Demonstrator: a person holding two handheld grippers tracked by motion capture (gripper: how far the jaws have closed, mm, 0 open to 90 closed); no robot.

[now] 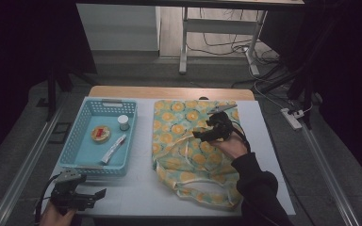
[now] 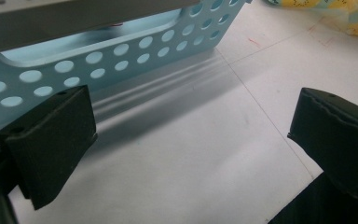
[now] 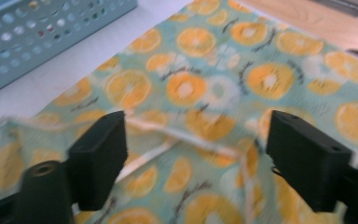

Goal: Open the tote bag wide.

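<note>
High view: a white-topped table with a wooden far edge carries a light-blue perforated plastic basket on its left half and a flat fabric tote bag printed with orange slices on a pale green ground on its right half, the two lying side by side but apart. Inside the basket lie a small round yellow tin with a red label, a short white-capped cylindrical jar just beyond it, and a slim white tube set diagonally near the basket's right wall. The left tongs sit low at the near left corner of the table, just in front of the basket, jaws apart and holding nothing. The right tongs hover over the middle of the bag, above its cream handles; the jaw gap cannot be judged here. Left gripper view: the two black jaws stand wide apart over bare table, empty, with the basket's holed wall just ahead and a corner of the bag far off. Right gripper view: the black jaws stand wide apart, gripping nothing, directly above the bag and one cream handle, with the basket's corner at upper left.
</note>
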